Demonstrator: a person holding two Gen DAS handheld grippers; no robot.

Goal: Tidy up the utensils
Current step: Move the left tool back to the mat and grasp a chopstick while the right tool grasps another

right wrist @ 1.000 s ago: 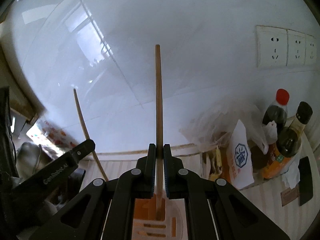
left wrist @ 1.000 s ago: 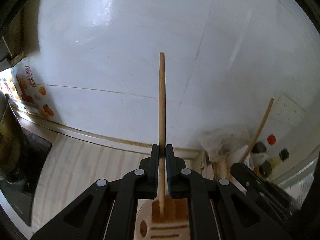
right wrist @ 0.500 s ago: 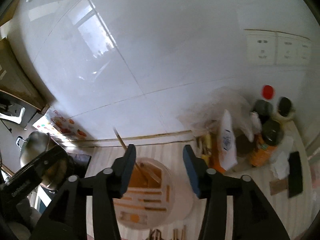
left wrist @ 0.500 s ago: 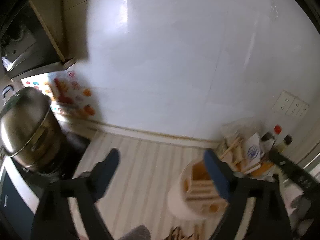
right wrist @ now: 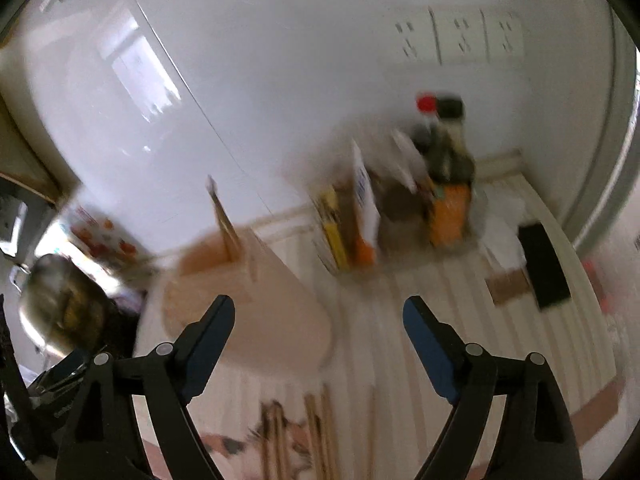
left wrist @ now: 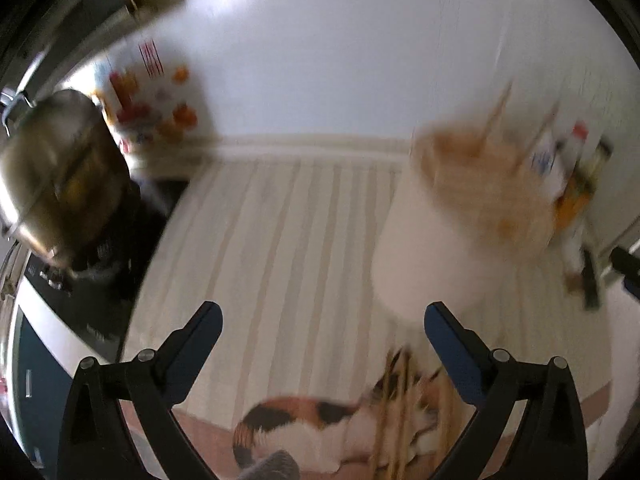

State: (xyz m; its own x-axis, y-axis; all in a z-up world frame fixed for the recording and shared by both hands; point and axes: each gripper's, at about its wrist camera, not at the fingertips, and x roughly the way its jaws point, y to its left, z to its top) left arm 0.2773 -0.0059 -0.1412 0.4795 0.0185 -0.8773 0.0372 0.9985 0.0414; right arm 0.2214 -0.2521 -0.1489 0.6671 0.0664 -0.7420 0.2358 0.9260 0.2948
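A white round utensil holder with a wooden slotted top stands on the striped counter; chopsticks stick up out of it. It also shows in the right wrist view. Several loose wooden chopsticks lie on a cat-print mat at the counter's front, also in the right wrist view. My left gripper is open and empty above the counter, left of the holder. My right gripper is open and empty, just right of the holder. Both views are motion-blurred.
A steel pot sits on a black cooktop at the left. Sauce bottles, packets and a bag crowd the back right corner. A black flat object lies at the right. Wall sockets are on the tiled wall.
Both grippers let go of their chopsticks, which now stand in the holder, opened wide, pulled back and tilted down toward the counter.
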